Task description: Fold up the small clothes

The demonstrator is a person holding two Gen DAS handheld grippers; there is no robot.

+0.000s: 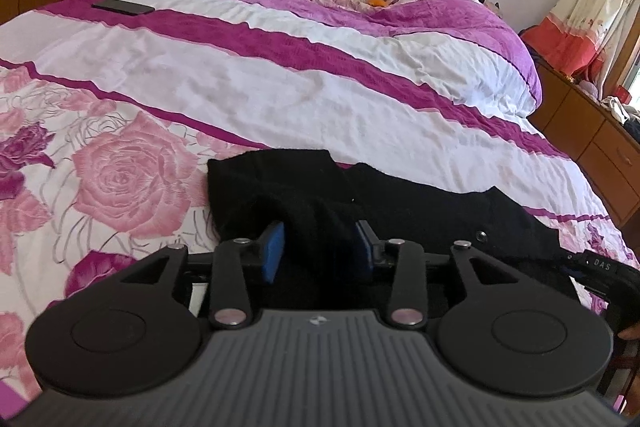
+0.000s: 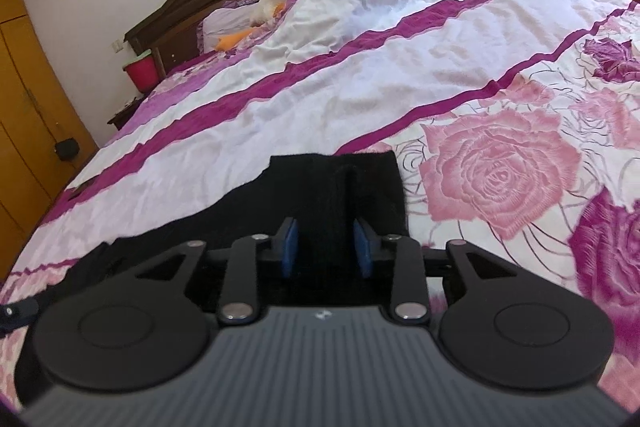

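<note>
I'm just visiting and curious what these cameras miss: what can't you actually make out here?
- Black garment: its near part is hidden behind the left tool in the left wrist view, so its type is unclear.
- Same garment in the right wrist view: its near edge is covered by the right tool.
- Dark flat object on the quilt: too small to identify.
- The person holding the tools: out of frame.

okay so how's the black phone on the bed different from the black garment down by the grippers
The phone is a small, flat, rigid slab with straight edges; the black garment is soft cloth, far larger, with a rumpled outline. The phone lies far up the bed on a white stripe of the duvet, apart from both grippers; the garment lies at the near edge, in front of them. Both are black and rest on the duvet.
</note>
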